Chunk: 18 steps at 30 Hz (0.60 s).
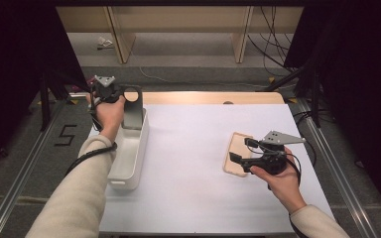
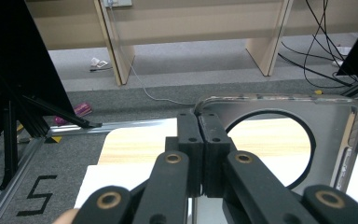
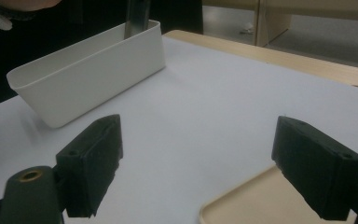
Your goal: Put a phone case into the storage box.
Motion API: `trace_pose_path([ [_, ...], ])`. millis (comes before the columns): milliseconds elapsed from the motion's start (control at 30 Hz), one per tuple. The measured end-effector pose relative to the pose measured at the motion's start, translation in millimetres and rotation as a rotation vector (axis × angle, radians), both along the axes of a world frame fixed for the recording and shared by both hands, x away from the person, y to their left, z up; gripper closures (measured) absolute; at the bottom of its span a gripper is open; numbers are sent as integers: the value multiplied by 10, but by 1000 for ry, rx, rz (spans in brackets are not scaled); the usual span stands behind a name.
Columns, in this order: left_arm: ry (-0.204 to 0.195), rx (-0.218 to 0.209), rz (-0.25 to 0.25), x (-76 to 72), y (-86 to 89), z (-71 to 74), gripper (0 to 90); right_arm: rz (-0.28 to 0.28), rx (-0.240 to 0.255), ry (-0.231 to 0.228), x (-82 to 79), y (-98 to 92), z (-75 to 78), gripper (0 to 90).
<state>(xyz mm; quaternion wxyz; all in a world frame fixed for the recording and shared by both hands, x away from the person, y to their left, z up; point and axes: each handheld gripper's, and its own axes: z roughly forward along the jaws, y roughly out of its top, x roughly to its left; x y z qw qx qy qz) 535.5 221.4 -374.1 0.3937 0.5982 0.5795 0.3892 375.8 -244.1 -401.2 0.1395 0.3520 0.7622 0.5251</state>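
The left tool [image 1: 120,99] is clamped on the top edge of a flat grey metal plate with a round hole [image 1: 134,110], held upright in the far end of the long white plastic bin [image 1: 129,158]. The right tool [image 1: 242,150] stands apart over a beige rounded tray [image 1: 234,158]. Bare white table [image 1: 188,148] lies between the tools.
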Motion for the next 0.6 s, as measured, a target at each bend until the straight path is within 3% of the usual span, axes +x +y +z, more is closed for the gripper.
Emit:
trace_pose_path([
  [600, 13, 12, 5, 24, 14, -57, 884, 2, 2, 1, -1, -1, 2, 171],
])
